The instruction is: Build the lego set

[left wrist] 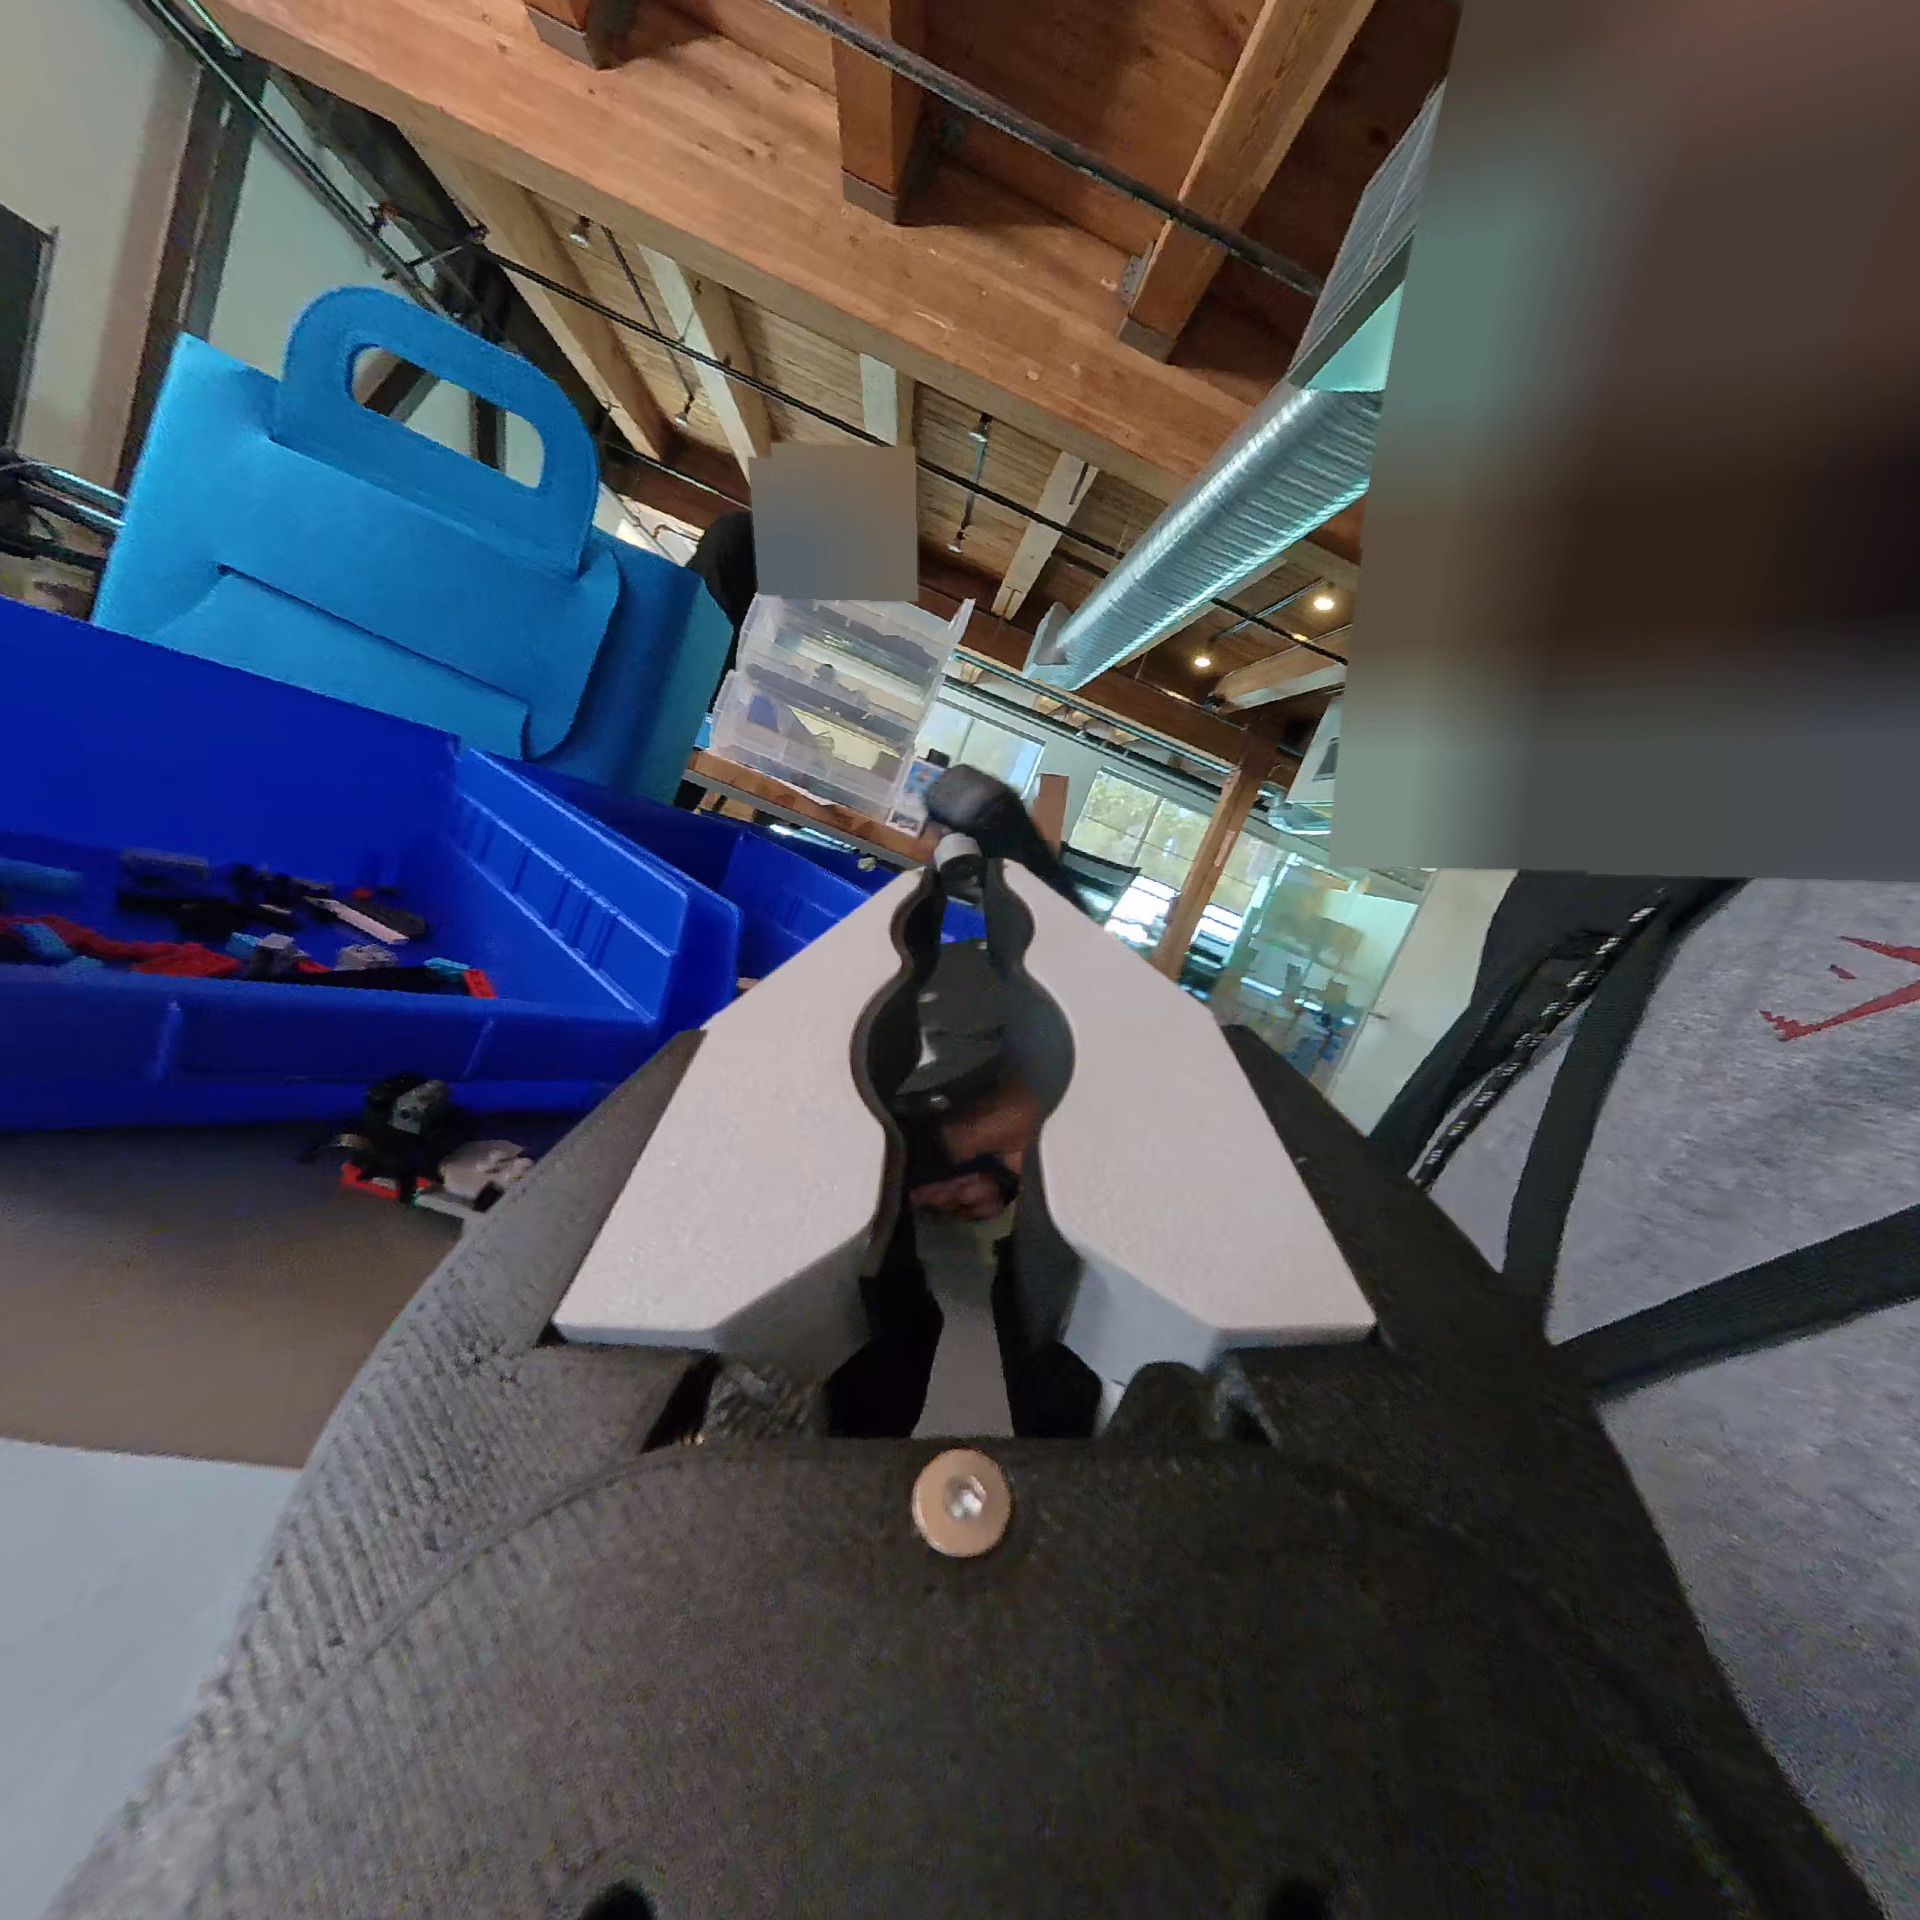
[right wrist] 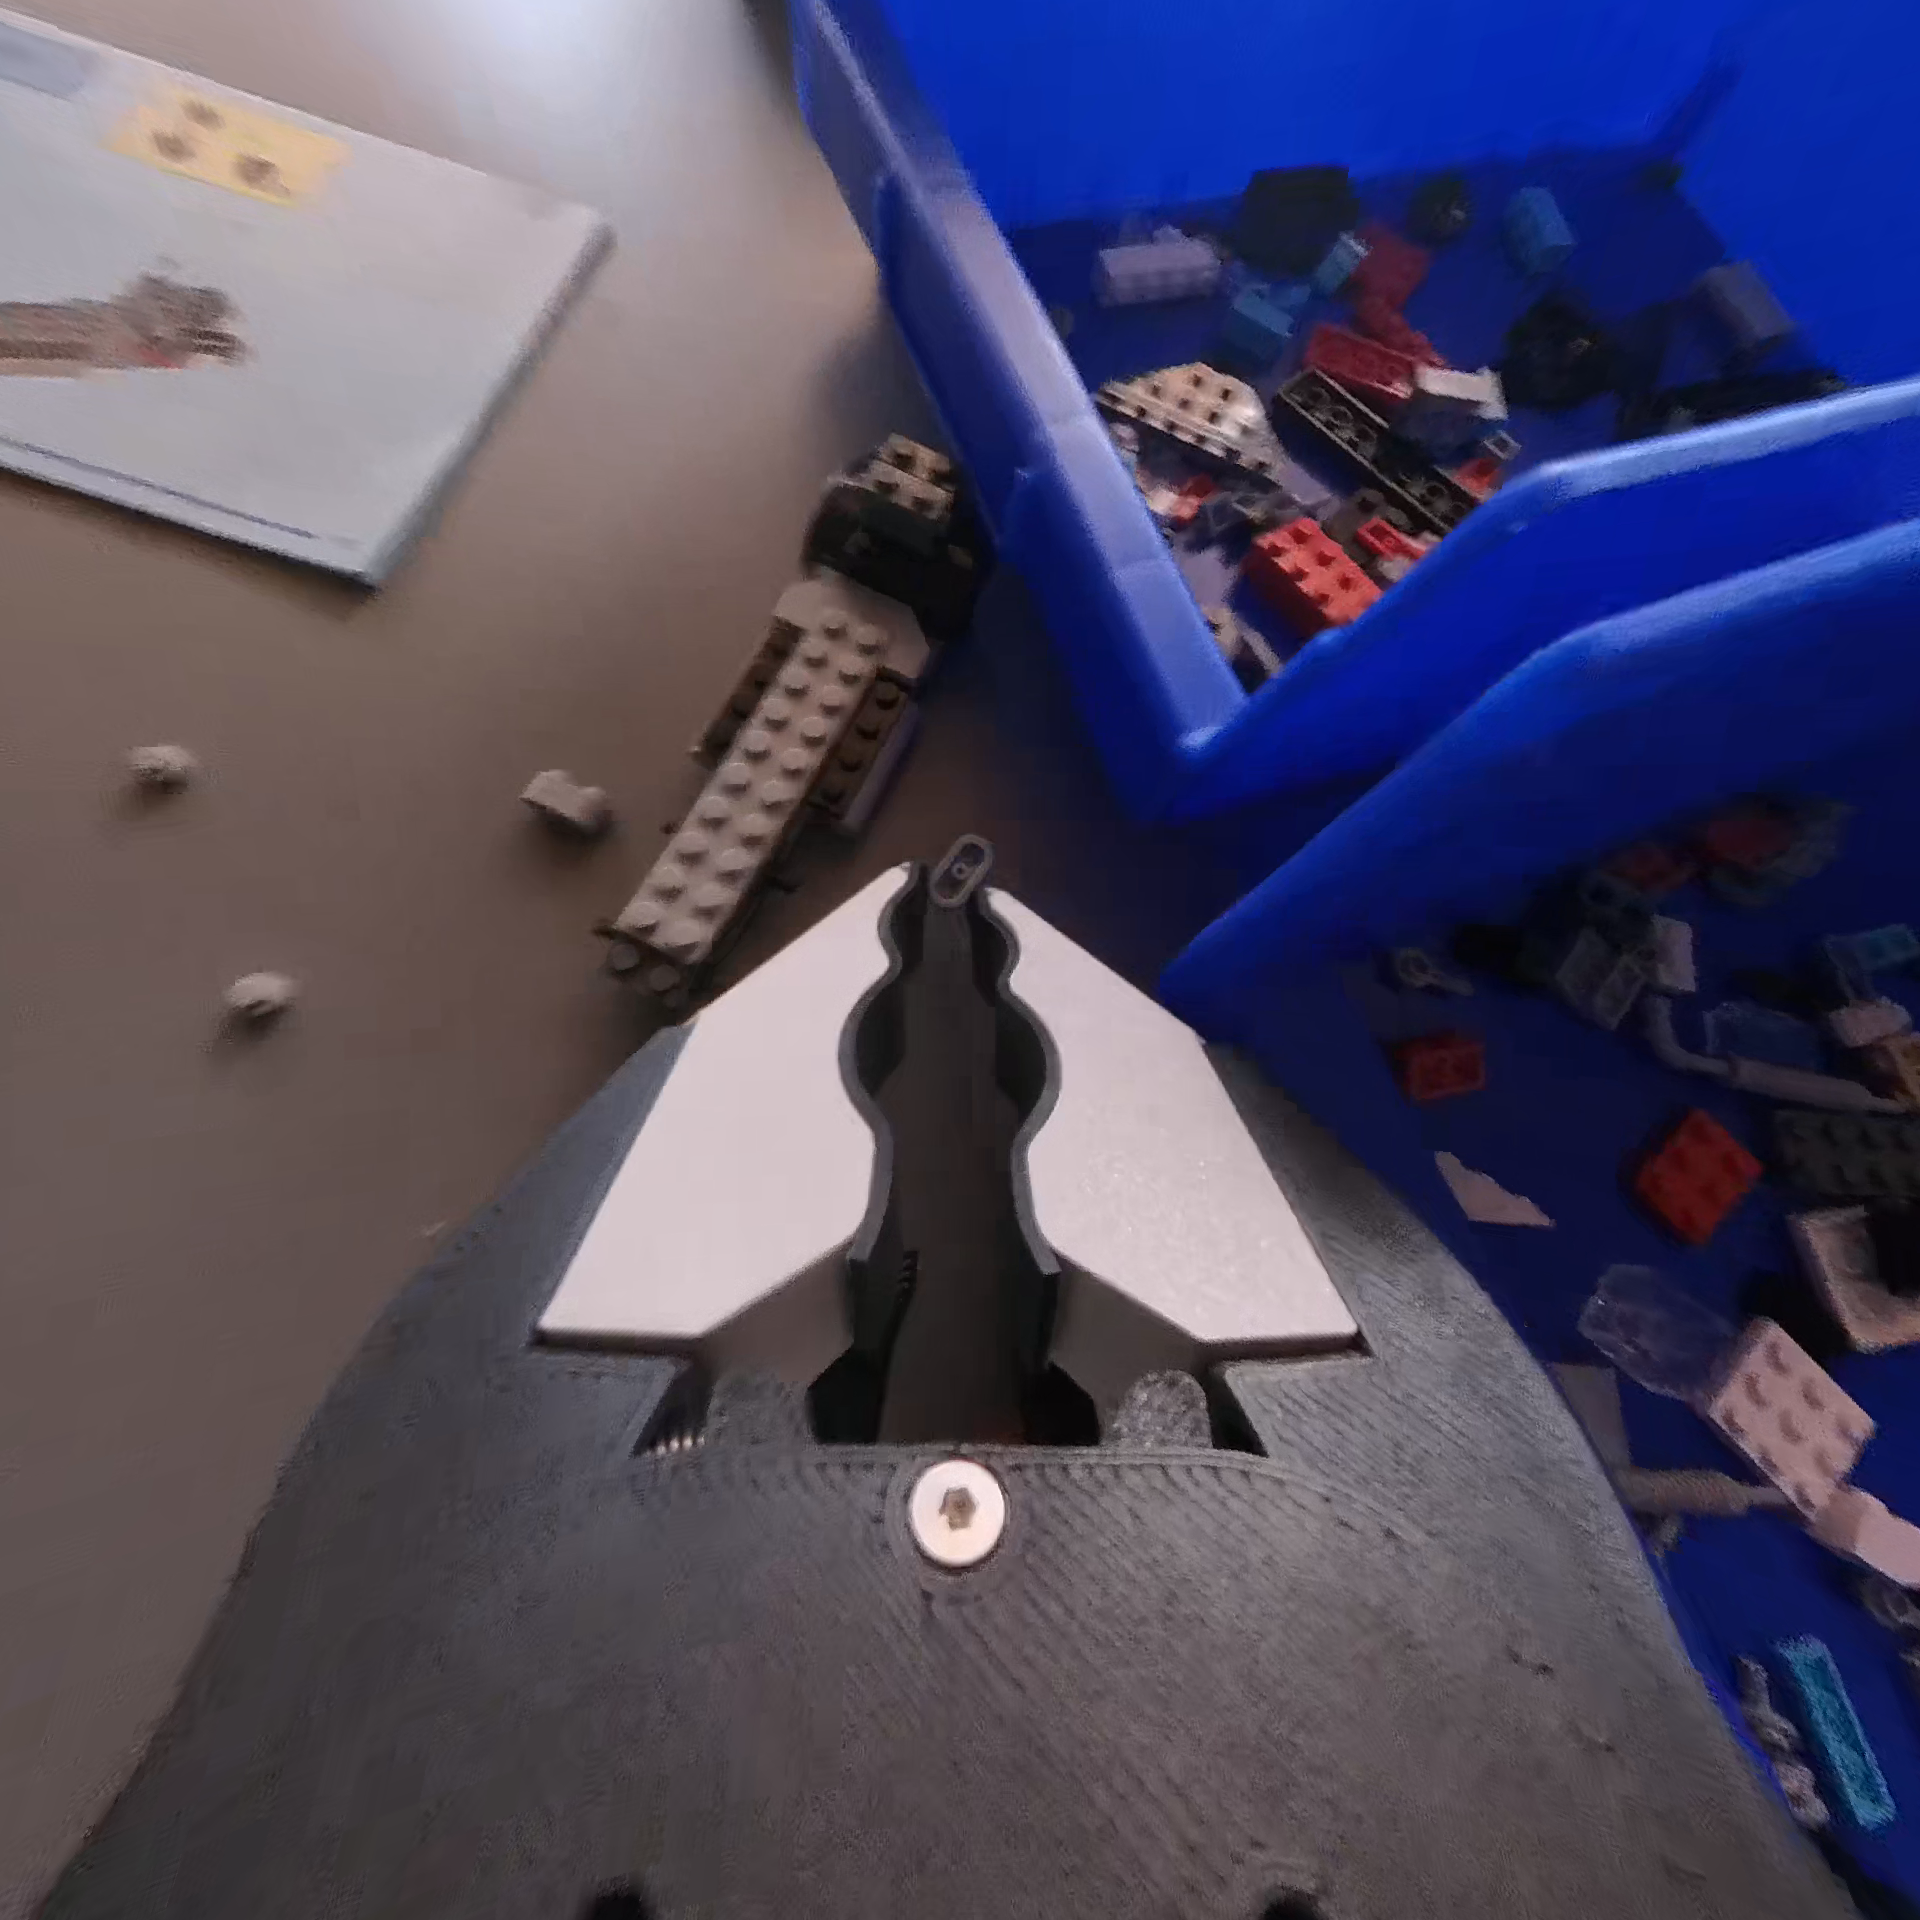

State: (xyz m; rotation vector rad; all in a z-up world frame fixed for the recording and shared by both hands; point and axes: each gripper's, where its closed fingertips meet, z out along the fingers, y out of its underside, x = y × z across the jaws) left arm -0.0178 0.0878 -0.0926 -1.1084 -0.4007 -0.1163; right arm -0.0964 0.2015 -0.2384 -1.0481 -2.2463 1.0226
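Note:
In the left wrist view my left gripper (left wrist: 961, 883) is tilted upward above the table, shut on a small black piece with a light grey end (left wrist: 975, 808) that sticks out past the fingertips. The partly built lego model (left wrist: 421, 1143) lies on the table below left, by a blue bin. In the right wrist view my right gripper (right wrist: 951, 899) is shut on a small dark grey piece with a hole (right wrist: 964, 869). It hovers just right of the near end of the long grey studded model (right wrist: 769, 769), which lies beside the bin.
Two blue bins of loose bricks (right wrist: 1039, 436) (right wrist: 1455, 831) stand on the right, and one shows in the left view (left wrist: 582, 894). An instruction booklet (right wrist: 312, 343) lies far left. Small grey pieces (right wrist: 564, 803) (right wrist: 164, 767) (right wrist: 258, 1000) lie on the table. A blue foam case (left wrist: 416, 582) and a person's torso (left wrist: 1714, 1195) are nearby.

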